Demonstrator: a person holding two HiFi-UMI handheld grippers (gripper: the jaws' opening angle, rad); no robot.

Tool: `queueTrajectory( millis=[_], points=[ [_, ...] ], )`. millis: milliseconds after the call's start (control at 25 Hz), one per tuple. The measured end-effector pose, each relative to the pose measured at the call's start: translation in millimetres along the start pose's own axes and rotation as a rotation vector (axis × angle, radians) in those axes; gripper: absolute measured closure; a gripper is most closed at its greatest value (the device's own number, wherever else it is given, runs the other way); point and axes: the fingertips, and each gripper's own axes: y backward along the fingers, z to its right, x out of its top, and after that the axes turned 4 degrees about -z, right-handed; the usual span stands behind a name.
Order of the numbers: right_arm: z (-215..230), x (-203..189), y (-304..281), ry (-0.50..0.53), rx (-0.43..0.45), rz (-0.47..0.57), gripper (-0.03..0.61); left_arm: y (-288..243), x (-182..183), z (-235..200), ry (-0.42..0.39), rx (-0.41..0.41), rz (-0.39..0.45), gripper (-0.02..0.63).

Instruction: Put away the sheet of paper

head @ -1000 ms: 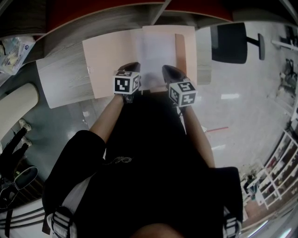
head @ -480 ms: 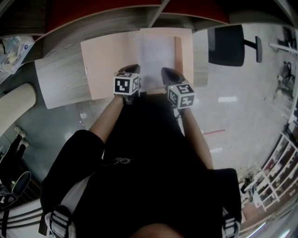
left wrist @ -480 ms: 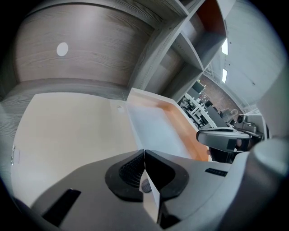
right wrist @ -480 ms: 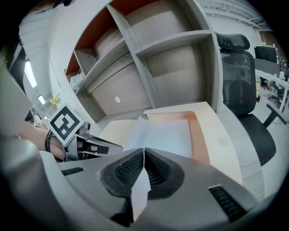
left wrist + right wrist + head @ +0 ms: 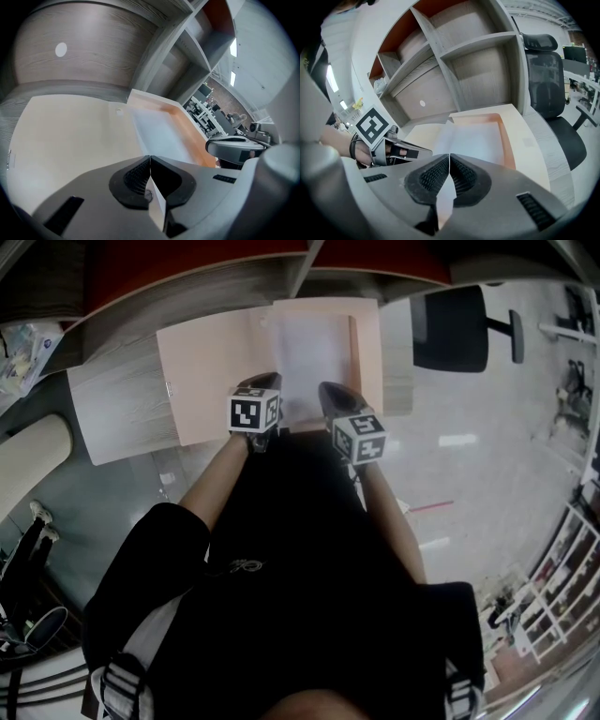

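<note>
A white sheet of paper [image 5: 307, 360] lies over the right half of an open peach folder [image 5: 211, 381] on the wooden desk [image 5: 122, 413]. Its near edge is pinched at both corners. My left gripper [image 5: 266, 382] is shut on the near left corner, and the thin paper edge shows between its closed pads [image 5: 140, 176]. My right gripper [image 5: 330, 390] is shut on the near right corner. In the right gripper view the sheet [image 5: 476, 138] runs forward into the folder's raised orange fold [image 5: 508, 140], with the left gripper [image 5: 410, 152] beside it.
Wooden shelf compartments [image 5: 478, 70] rise right behind the desk. A black office chair [image 5: 452, 326] stands to the right of the desk [image 5: 551, 98]. A small bag [image 5: 23, 348] lies on the far left. Beyond the desk's right edge is pale floor.
The desk and folder have shifted slightly left in the head view. The right gripper has drifted a little toward the left one. Both stay shut on the sheet.
</note>
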Motion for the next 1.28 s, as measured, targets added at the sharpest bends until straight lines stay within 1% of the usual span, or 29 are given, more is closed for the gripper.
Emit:
queueTrajectory(
  millis=[320,520,680,920,1160,1280],
  points=[
    [8.9,-5.7,10.5,-0.014,-0.020,0.010,0.557,-10.4,1.7,10.8,0.007,-0.013,-0.011,0.568],
    [9.5,-6.6,19.7,-0.046,-0.029,0.023,0.557,-17.2,0.0,18.4,-0.001,-0.023,-0.029,0.568],
    [15.9,-10.9,24.4,-0.055,-0.050,0.033,0.557,-19.1,6.9,23.4,-0.013,-0.035,-0.018,0.568],
    [13.9,-13.4,27.0,-0.083,-0.057,0.049,0.557,-13.8,9.0,19.4,-0.018,-0.024,-0.012,0.568],
    [5.3,-11.3,18.5,-0.086,-0.046,0.045,0.557,-15.2,4.5,8.0,0.022,-0.021,-0.021,0.568],
    [4.2,-10.5,16.7,-0.077,-0.047,0.037,0.557,-21.4,5.5,9.0,0.051,-0.036,-0.020,0.568]
  ],
)
